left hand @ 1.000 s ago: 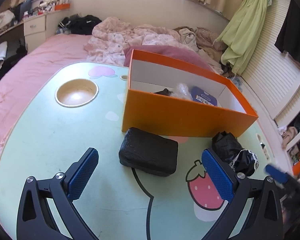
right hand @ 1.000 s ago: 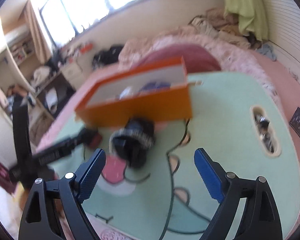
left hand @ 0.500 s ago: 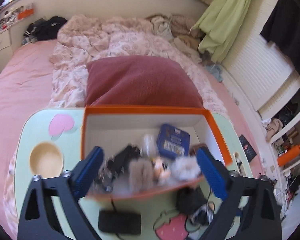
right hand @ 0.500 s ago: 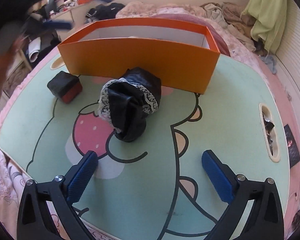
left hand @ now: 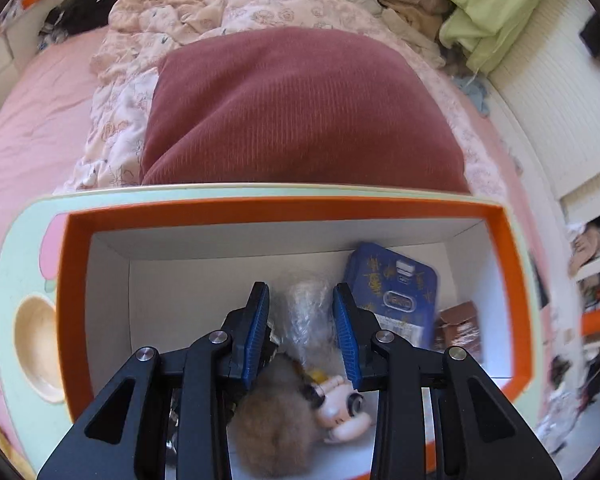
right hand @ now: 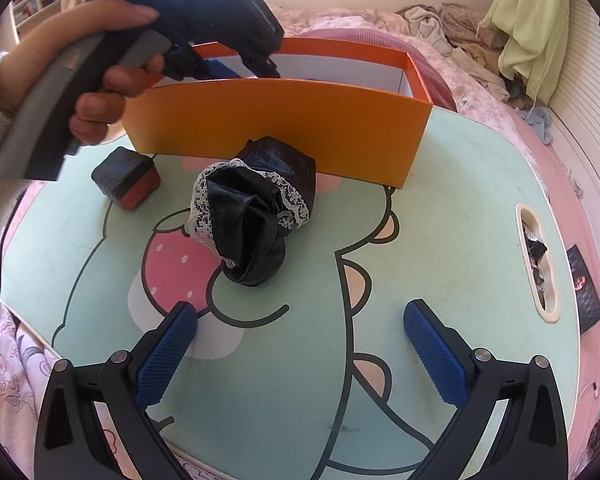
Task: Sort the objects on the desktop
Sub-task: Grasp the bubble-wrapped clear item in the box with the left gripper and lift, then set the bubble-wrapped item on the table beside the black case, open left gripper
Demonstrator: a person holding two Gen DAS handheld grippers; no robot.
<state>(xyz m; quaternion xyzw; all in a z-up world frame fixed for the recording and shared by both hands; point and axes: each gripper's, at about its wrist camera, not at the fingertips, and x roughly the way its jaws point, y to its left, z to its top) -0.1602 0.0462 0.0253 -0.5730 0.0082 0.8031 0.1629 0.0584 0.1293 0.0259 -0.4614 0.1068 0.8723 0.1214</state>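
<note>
Left wrist alone shows the orange box's (left hand: 508,280) contents under the closing, empty left gripper (left hand: 302,334).

Right gripper (right hand: 300,328) wide open before black bundle (right hand: 256,216).

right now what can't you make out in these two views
- Left wrist view: the left gripper, jaws closing with nothing clearly gripped, covers the box's near contents.
- Left wrist view: the brown packet is motion-blurred.
- Right wrist view: the box's front wall hides everything inside.
- Right wrist view: the slot's contents are too small.
</note>
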